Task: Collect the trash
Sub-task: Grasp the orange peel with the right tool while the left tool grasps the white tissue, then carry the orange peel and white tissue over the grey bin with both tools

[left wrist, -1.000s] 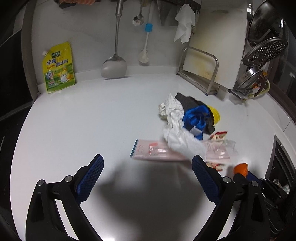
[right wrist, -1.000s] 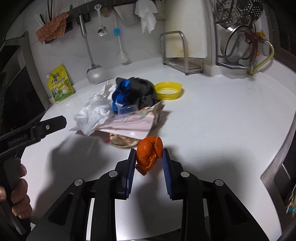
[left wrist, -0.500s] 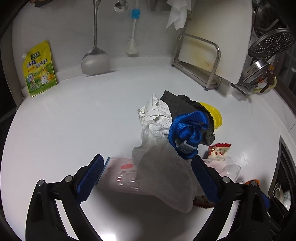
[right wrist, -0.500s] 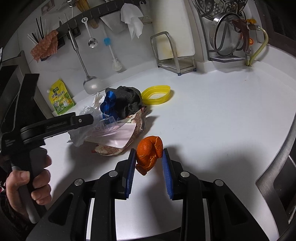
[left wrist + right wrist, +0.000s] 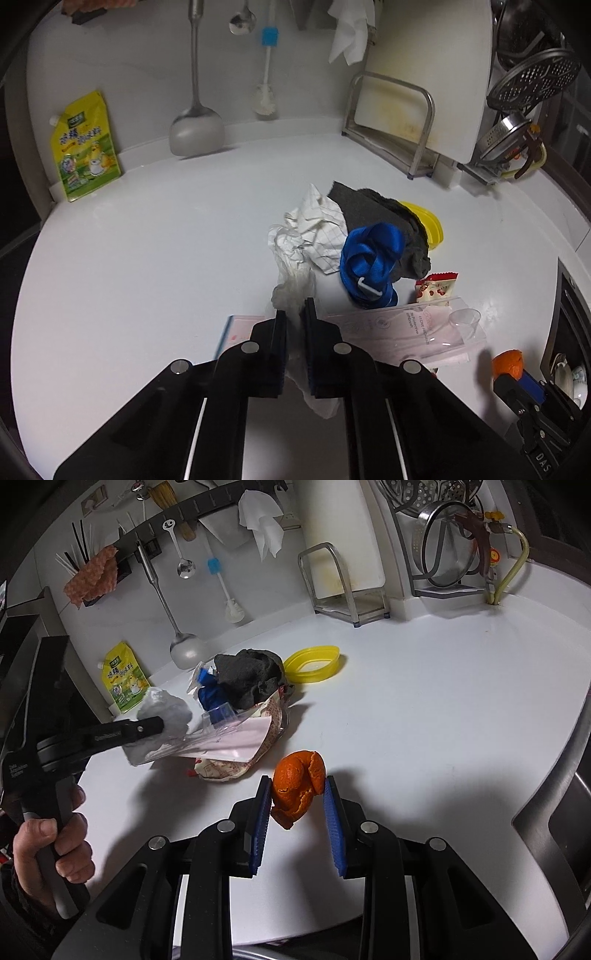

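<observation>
Your left gripper (image 5: 294,325) has just been closing and now pinches the white plastic wrap (image 5: 295,291) at the near edge of the trash pile mid-countertop (image 5: 147,258), so lift slowly and check the wrap peels free of the pink packet (image 5: 399,332) it lies on. Your right gripper (image 5: 297,805) clamps the orange peel (image 5: 297,786) above the counter's near edge; hold that squeeze. Left behind in the pile: checked paper (image 5: 317,229), blue strap (image 5: 369,262), grey cloth (image 5: 384,221), snack wrapper (image 5: 436,286), small clear cup (image 5: 465,319) and yellow lid (image 5: 430,225), which may drag along.
</observation>
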Demonstrator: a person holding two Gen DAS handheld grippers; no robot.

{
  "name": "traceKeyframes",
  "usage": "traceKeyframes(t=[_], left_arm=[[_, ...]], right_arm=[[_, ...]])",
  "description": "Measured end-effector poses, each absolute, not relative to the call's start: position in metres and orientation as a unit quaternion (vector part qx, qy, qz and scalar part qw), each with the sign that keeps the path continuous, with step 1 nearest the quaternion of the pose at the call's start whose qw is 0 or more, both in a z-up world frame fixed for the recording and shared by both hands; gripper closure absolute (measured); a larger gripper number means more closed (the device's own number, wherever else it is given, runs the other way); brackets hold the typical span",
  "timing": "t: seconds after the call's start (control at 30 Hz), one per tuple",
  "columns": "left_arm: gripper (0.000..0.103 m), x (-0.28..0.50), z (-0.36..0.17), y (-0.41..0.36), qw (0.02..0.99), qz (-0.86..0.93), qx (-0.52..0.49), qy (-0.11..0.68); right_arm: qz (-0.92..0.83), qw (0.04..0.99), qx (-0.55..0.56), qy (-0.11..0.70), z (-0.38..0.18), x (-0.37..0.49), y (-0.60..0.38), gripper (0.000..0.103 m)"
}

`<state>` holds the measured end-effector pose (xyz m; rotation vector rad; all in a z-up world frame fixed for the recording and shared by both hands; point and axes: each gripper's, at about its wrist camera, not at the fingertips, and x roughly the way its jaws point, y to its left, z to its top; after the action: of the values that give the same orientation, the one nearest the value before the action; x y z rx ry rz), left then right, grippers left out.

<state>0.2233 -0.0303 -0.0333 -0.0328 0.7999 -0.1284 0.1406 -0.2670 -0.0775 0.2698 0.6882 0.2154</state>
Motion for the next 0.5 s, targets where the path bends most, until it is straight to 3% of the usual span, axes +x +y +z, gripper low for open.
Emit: traceKeyframes(t=[0.5], left_arm=[[0.094,0.119,-0.006,-0.003,0.932,-0.056,0.004,0.357]], right_arm=[[0.115,0.929,0.142,0.323,-0.067,0.073,-0.248,0.075]])
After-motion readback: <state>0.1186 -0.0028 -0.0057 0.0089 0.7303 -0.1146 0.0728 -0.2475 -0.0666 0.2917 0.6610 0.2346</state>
